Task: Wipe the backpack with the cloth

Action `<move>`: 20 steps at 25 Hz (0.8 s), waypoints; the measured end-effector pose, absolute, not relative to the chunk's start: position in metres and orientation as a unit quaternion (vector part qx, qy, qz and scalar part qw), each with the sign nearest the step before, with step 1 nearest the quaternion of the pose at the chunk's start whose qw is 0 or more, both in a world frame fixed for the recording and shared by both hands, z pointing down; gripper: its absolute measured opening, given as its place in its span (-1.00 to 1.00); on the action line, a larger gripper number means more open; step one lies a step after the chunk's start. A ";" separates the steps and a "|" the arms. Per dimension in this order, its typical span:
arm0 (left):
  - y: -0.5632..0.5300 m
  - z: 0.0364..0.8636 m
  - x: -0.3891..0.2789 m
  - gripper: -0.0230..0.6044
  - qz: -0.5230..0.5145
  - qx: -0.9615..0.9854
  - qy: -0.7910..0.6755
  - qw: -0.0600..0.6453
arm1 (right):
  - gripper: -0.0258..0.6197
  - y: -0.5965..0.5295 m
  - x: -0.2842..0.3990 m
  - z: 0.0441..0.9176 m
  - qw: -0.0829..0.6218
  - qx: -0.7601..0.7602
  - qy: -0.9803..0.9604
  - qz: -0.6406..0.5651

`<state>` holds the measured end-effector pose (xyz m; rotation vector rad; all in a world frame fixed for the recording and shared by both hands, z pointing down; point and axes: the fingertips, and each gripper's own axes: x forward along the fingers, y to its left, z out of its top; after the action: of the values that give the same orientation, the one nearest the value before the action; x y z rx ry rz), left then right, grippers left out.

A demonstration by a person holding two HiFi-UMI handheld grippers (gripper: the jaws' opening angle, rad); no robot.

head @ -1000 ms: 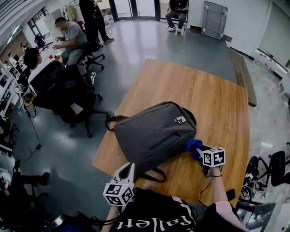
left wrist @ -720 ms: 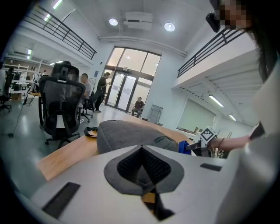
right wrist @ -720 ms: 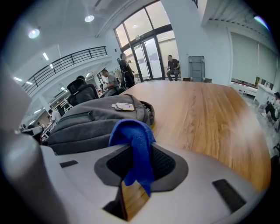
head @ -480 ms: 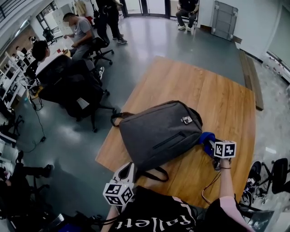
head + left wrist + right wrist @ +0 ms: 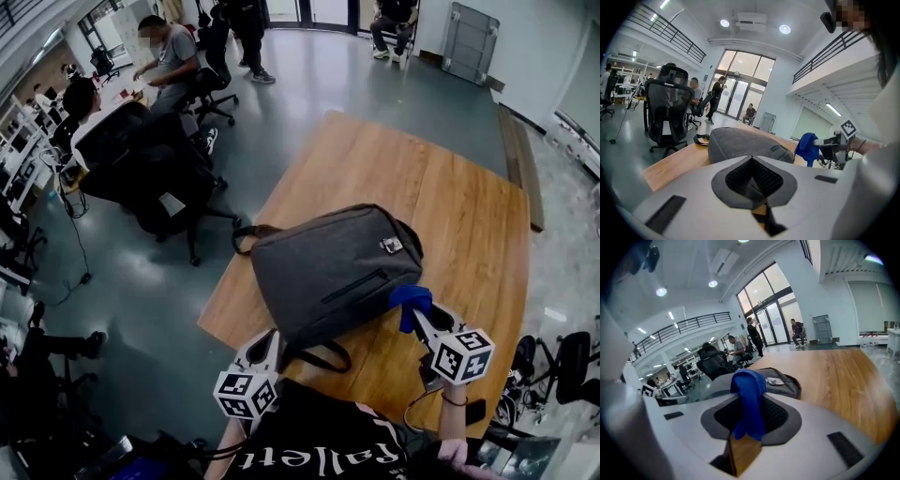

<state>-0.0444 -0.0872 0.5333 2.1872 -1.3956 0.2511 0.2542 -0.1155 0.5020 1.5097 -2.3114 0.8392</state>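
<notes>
A grey backpack [image 5: 333,272] lies flat on the wooden table [image 5: 459,206], its top handle [image 5: 246,234] at the table's left edge. My right gripper [image 5: 415,316] is shut on a blue cloth [image 5: 409,302], which hangs at the backpack's near right corner. In the right gripper view the cloth [image 5: 748,385] drapes over the shut jaws of the right gripper [image 5: 751,405], with the backpack [image 5: 780,378] just beyond. My left gripper [image 5: 272,339] sits at the backpack's near edge by a strap loop [image 5: 319,358]. The left gripper [image 5: 751,165] is shut, nothing between its pads; backpack [image 5: 740,143] and cloth [image 5: 806,146] lie ahead.
Black office chairs [image 5: 159,187] stand on the grey floor left of the table. People sit and stand at desks [image 5: 164,56] at the far left. Another chair [image 5: 572,361] stands off the table's right near corner. Bare wood stretches right of and beyond the backpack.
My right gripper swung the cloth out to the right, then brought it back against the backpack's near right corner. The left gripper stayed in place, shut.
</notes>
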 end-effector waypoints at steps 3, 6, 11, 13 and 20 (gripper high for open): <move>-0.087 0.533 -0.047 -0.93 0.090 0.812 -0.513 0.263 | -0.60 -0.096 0.186 0.477 0.097 0.464 -0.832 0.287; -0.088 0.532 -0.049 -0.93 0.085 0.815 -0.510 0.262 | -0.60 -0.083 0.117 0.466 0.083 0.397 -0.867 0.289; -0.085 0.530 -0.061 -0.93 0.080 0.815 -0.512 0.258 | -0.60 -0.065 0.025 0.488 0.133 0.296 -0.903 0.280; -0.083 0.529 -0.069 -0.93 0.076 0.813 -0.516 0.257 | -0.60 -0.065 0.013 0.501 0.154 0.288 -0.904 0.274; -0.083 0.525 -0.096 -0.93 0.065 0.804 -0.532 0.257 | -0.60 -0.104 0.058 0.520 0.176 0.357 -0.876 0.274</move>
<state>-0.0961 -0.0831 0.5250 2.1805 -1.4438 0.1761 0.0579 -0.1043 0.5198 1.0111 -2.4791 0.7750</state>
